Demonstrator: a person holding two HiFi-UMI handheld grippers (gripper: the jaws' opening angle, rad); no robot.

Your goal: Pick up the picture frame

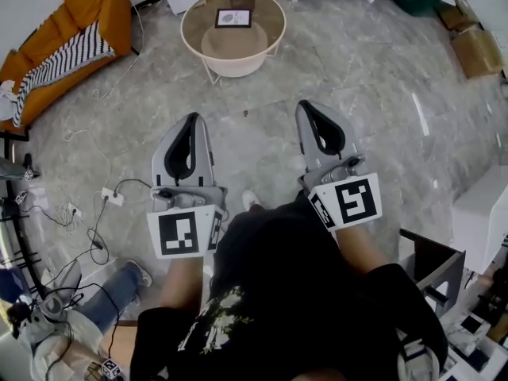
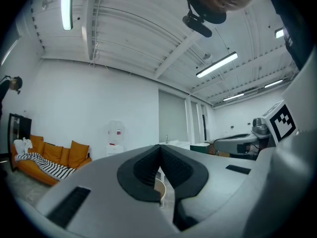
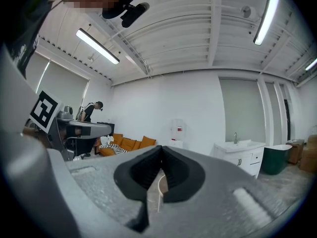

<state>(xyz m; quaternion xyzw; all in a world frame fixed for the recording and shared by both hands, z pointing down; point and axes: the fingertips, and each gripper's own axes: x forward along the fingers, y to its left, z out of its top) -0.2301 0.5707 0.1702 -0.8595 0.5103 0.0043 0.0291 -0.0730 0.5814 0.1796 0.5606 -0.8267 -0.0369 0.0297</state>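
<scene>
Two tools are level in front of me, one in each hand: my left tool (image 1: 192, 119) and my right tool (image 1: 309, 105), side by side with a gap between them. Each has its jaws pressed fully together and holds nothing. Under them is grey floor (image 1: 262, 133), with a tangle of cables (image 1: 103, 205) lying on it off to my left. Beyond the tips, well apart from both tools, stands a round table (image 1: 185, 34). The frame (image 1: 233, 18) sits on its top, toward the far side. Both tools point roughly that way. Farther left, an orange sofa (image 1: 117, 14) carries a striped blanket (image 1: 67, 60).
</scene>
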